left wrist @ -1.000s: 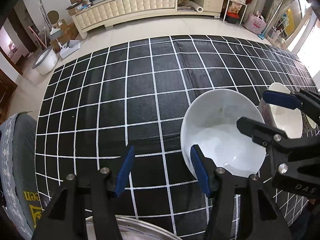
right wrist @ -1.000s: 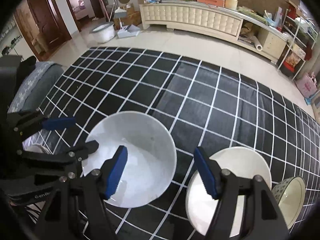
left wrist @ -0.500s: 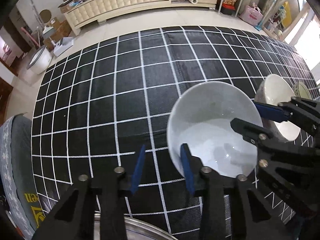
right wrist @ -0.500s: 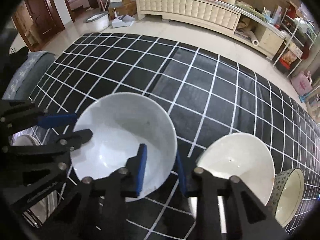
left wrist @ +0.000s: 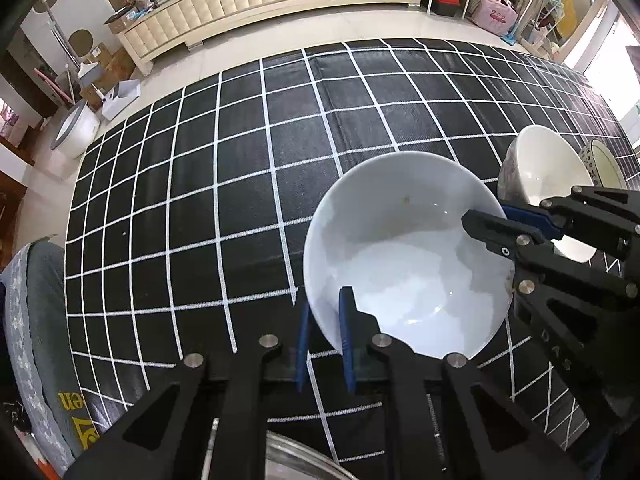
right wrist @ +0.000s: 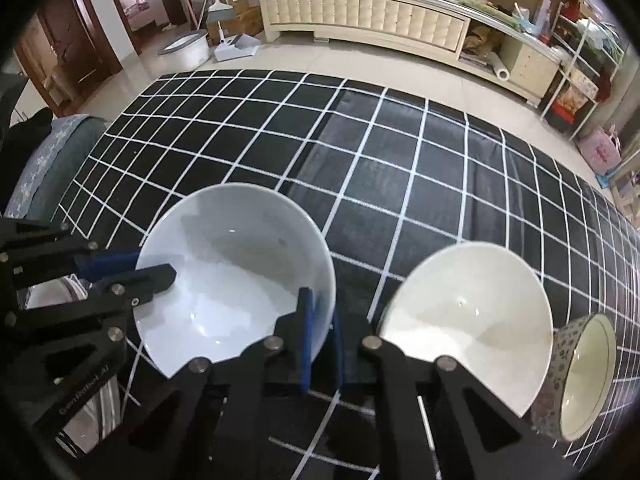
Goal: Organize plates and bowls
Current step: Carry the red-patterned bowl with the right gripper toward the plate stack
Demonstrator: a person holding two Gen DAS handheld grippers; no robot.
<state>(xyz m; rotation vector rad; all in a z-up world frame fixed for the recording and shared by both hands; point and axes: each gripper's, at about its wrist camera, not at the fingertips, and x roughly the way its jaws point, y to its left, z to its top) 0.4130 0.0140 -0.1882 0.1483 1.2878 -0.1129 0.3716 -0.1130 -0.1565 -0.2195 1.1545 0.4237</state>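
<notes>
Nearest to us, our left gripper has its blue pads pressed together on the near-left rim of the white bowl, one pad inside the wall and one outside. Our right gripper is likewise clamped on the same bowl, gripping its right rim with the wall between its pads. The bowl sits between the two grippers on the black cloth with white grid lines, at the near side of that cloth. At the very near edge, below the left gripper, we see the curved rim of a metal dish. Just right of the white bowl stands a cream bowl, and further right a patterned bowl lies tilted against it. Beyond the cloth is pale tiled floor, then a long cream cabinet along the far wall, cluttered on top.
</notes>
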